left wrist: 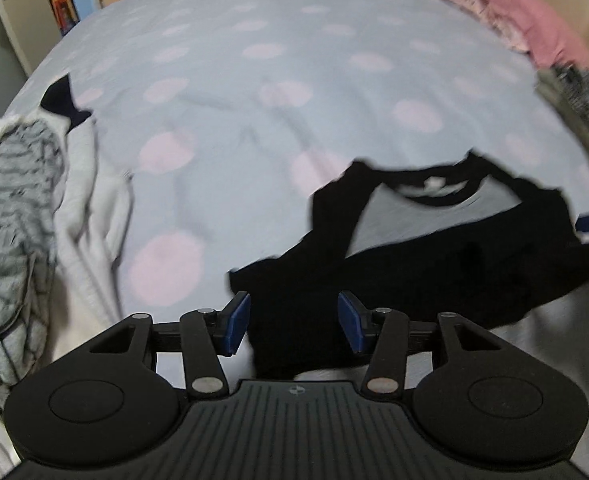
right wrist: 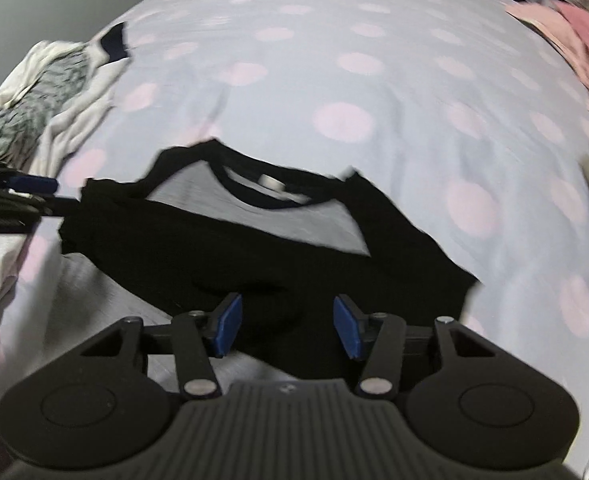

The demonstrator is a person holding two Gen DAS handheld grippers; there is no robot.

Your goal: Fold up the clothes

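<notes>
A black and grey shirt (left wrist: 434, 264) lies on the near part of the bed, collar toward the far side; it also shows in the right wrist view (right wrist: 254, 248). Black fabric is folded over its lower part. My left gripper (left wrist: 294, 326) is open, its blue pads (left wrist: 236, 322) wide apart over the shirt's near left edge. My right gripper (right wrist: 288, 326) is open over the shirt's near edge, blue pads (right wrist: 226, 322) apart. The left gripper also shows at the left edge of the right wrist view (right wrist: 18, 196). Both views are blurred by motion.
The bed has a pale blue cover with pink dots (left wrist: 254, 92). A heap of white and striped grey clothes (left wrist: 18, 216) lies at the left. Pink clothes (left wrist: 514, 12) and a dark patterned piece (left wrist: 582, 100) lie at the right. A door (left wrist: 10, 12) stands far left.
</notes>
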